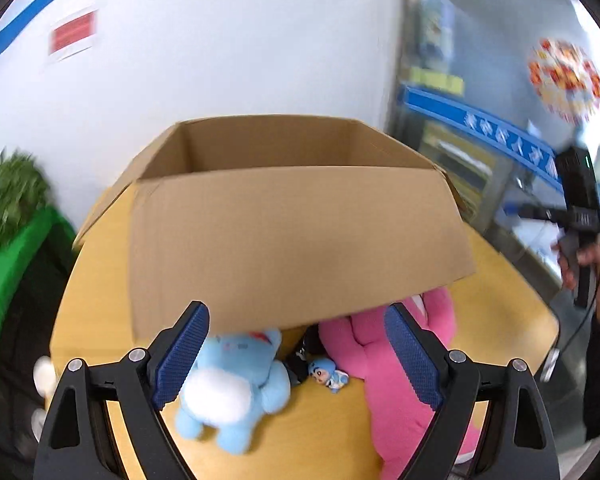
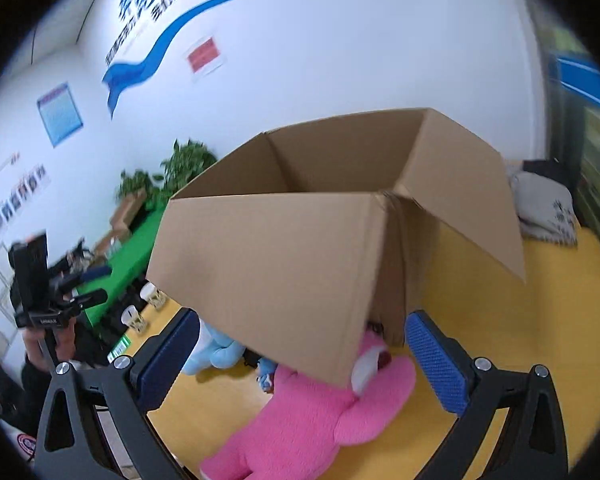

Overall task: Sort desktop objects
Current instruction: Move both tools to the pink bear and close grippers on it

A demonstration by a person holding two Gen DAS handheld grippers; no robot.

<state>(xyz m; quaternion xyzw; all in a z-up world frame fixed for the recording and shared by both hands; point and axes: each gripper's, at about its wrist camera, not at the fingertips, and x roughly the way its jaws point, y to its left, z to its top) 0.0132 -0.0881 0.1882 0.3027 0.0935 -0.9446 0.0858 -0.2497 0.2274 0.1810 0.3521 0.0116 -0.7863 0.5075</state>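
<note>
An open cardboard box (image 1: 292,236) stands on the yellow table (image 1: 96,280), its near flap hanging over the toys; it also shows in the right wrist view (image 2: 284,264). A light blue plush (image 1: 232,392) lies under the flap between my left gripper's (image 1: 296,360) open fingers, near the left pad (image 1: 180,356). A small blue figure (image 1: 328,372) lies beside it. A large pink plush (image 1: 404,380) lies to the right, and in the right wrist view (image 2: 312,420) it sits between my open, empty right gripper's (image 2: 304,360) fingers. The blue plush (image 2: 216,352) is partly hidden there.
A grey cushion (image 2: 544,208) lies at the table's far right. Two cups (image 2: 140,312) stand at the table's left edge. A green table (image 1: 16,264) with a plant (image 1: 12,196) is at left. The other hand-held gripper (image 1: 580,216) shows at right.
</note>
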